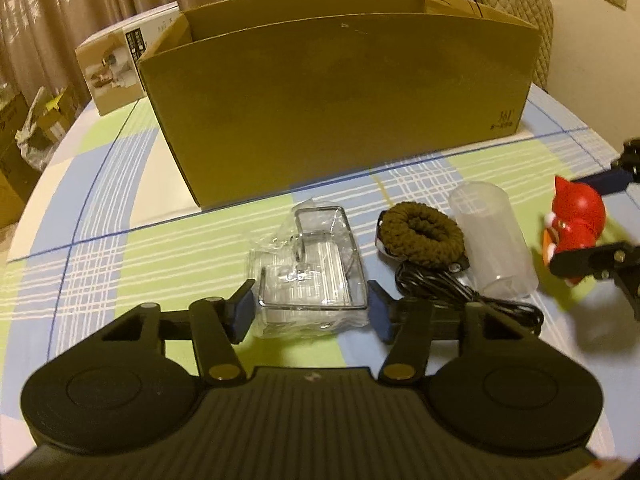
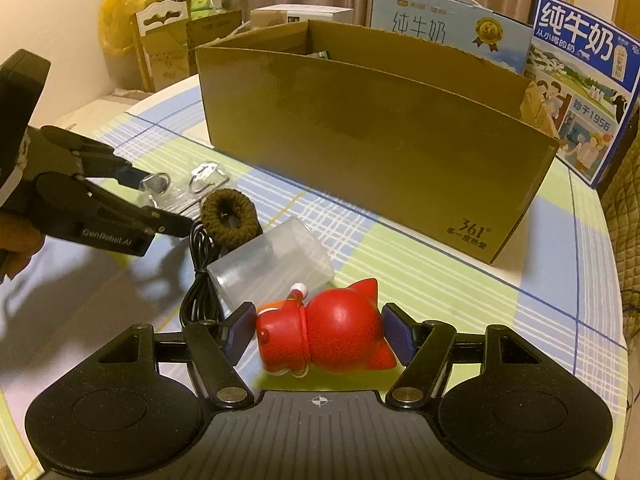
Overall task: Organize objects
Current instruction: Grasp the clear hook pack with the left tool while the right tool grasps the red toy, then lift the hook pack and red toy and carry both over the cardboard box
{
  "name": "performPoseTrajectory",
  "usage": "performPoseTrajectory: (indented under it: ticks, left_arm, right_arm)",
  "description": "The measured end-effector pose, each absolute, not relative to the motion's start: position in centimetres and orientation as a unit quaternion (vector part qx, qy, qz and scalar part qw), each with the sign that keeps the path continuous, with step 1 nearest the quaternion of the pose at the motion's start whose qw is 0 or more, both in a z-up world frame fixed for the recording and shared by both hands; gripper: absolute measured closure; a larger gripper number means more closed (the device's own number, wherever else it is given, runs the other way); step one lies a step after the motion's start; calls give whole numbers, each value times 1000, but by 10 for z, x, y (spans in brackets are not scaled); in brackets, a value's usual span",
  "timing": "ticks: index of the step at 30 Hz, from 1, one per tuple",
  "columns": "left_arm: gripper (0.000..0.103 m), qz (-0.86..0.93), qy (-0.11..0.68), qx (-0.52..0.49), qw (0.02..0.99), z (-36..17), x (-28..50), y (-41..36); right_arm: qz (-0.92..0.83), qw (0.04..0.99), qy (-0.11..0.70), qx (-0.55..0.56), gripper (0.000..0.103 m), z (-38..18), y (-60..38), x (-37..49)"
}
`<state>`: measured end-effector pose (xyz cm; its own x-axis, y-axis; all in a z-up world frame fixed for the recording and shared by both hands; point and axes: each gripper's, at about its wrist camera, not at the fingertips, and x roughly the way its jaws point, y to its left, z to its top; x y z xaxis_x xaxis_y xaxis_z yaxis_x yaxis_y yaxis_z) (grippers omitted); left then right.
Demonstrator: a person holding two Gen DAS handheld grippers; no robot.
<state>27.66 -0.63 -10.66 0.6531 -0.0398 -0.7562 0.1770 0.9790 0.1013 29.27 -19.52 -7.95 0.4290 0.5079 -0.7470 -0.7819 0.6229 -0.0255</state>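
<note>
A clear plastic box in wrap (image 1: 312,276) lies on the checked tablecloth between the pads of my left gripper (image 1: 310,314), which is open around it; the pads stand just beside its sides. A red cat figurine (image 2: 324,332) lies on its side between the pads of my right gripper (image 2: 318,334), which is open with the pads close to it. The figurine also shows in the left wrist view (image 1: 572,224). A brown braided ring (image 1: 420,236), a black cable (image 1: 460,292) and a frosted plastic cup (image 1: 492,236) lie between the two. An open cardboard box (image 1: 340,96) stands behind.
Milk cartons (image 2: 580,76) stand behind the cardboard box at the right. A small printed box (image 1: 116,64) sits at the table's far left. The round table's edge (image 1: 36,196) curves at the left, with clutter on the floor beyond.
</note>
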Motion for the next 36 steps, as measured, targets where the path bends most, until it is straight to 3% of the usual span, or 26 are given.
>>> performPoseTrajectory:
  ticks: [28,36]
  left_arm:
    - [52,-81,384,42,919,-73,240,-2]
    - [52,-97,380,25,920,-62,236,-4]
  right_arm:
    - [367,848,361,-124,38,-58,-206,283]
    - [290,865,397,-94,38,-57,-220,280]
